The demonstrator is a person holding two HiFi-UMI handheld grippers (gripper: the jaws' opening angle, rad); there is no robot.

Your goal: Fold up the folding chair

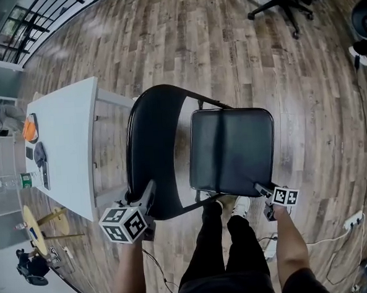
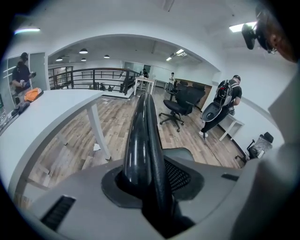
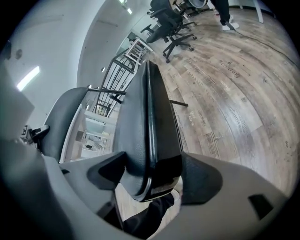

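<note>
Tight spot: the white table [image 1: 65, 144] is right up against the folding chair [image 1: 164, 131]. An office chair [image 1: 283, 0] is parked well away from the table across the wood floor [image 1: 165, 45]. The folding chair is all black, a glossy curved backrest [image 1: 150, 151] and a padded squarish seat [image 1: 232, 151]. The backrest is on the table side and runs along the table's edge, while the seat faces away from the table. My left gripper [image 1: 146, 197] is clamped on the backrest's rim. My right gripper [image 1: 264, 190] is spread wide, with its pads squeezing the seat's near corner.
</note>
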